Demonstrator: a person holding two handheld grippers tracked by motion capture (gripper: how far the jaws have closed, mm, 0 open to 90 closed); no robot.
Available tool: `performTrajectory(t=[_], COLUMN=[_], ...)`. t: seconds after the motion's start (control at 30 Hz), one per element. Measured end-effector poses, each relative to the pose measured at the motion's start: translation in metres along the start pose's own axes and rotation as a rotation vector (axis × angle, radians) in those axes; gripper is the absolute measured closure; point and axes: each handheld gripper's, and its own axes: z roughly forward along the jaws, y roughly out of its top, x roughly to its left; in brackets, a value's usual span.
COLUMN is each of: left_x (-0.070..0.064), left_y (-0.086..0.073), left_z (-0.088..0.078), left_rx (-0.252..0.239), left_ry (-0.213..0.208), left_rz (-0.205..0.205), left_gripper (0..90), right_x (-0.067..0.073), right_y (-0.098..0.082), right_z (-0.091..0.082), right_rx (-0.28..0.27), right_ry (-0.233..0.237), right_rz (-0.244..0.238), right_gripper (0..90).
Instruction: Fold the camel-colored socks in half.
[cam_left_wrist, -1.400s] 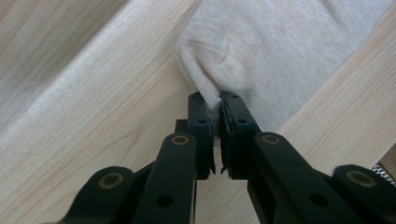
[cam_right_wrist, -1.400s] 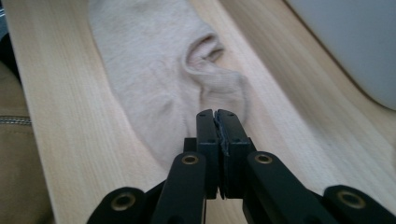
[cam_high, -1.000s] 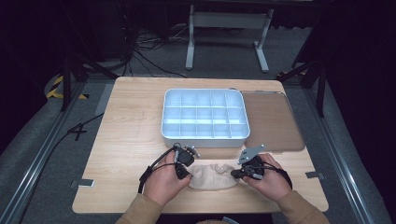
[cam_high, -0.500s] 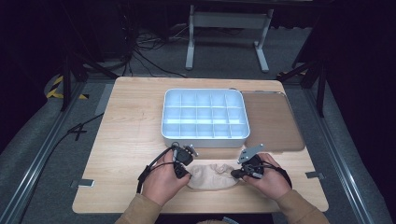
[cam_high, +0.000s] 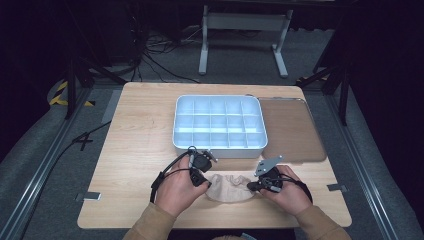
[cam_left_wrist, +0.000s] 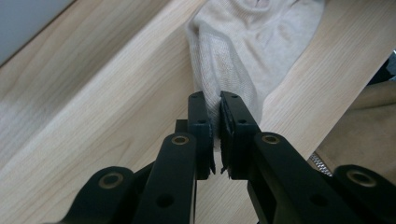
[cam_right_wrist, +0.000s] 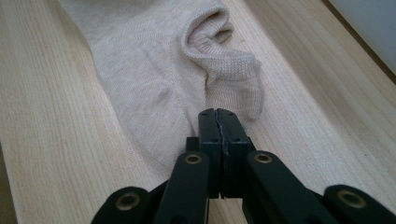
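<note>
Holding: a beige sock (cam_high: 229, 187) lies flat on the near part of the wooden table (cam_high: 135, 150), pinched at its two ends, seemingly so it can be stretched smooth or folded.
Left gripper (cam_high: 201, 181): clamped on the sock's left edge; in the left gripper view (cam_left_wrist: 215, 114) a thin fold of knit (cam_left_wrist: 243, 56) sits between the pads, which is why the jaws stand a sliver apart.
Right gripper (cam_high: 254, 185): jaws pressed together at the sock's right end; in the right gripper view (cam_right_wrist: 218, 122) they meet over the edge just below the ribbed cuff (cam_right_wrist: 219, 51), and I judge a thin bit of cloth is caught there, though the fabric inside them is hidden.
Sock position: between the two hands, near edge of the table, well short of the tray.
Tray (cam_high: 218, 145): a white divided box, far of the hands in the middle of the table, its compartments look bare; likely the place the sock is meant for.
Lid (cam_high: 292, 130): a brown flat panel just right of the tray, laid aside so the compartments stay open.
Grip reason: one hold at each end keeps the limp cloth taut and under control.
</note>
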Motion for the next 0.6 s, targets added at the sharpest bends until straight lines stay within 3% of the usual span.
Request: performTrajectory(t=[0.13,0.2,0.6], left_x=[-0.002,-0.003,-0.008], left_y=[0.006,0.008,0.018], left_z=[-0.001,-0.002,-0.001], left_rx=[-0.007,-0.009,-0.019], left_ry=[-0.009,-0.016,-0.033], left_rz=[0.018,0.022,0.062], left_gripper=[83.7,83.7,83.7], right_x=[0.002,0.002,0.004], right_y=[0.001,0.001,0.004], right_z=[0.001,0.002,0.008], right_rx=[0.004,-0.010,-0.049], right_ry=[-0.017,-0.003,0.017], right_rz=[-0.021,-0.035,-0.022], right_gripper=[90.0,90.0,90.0])
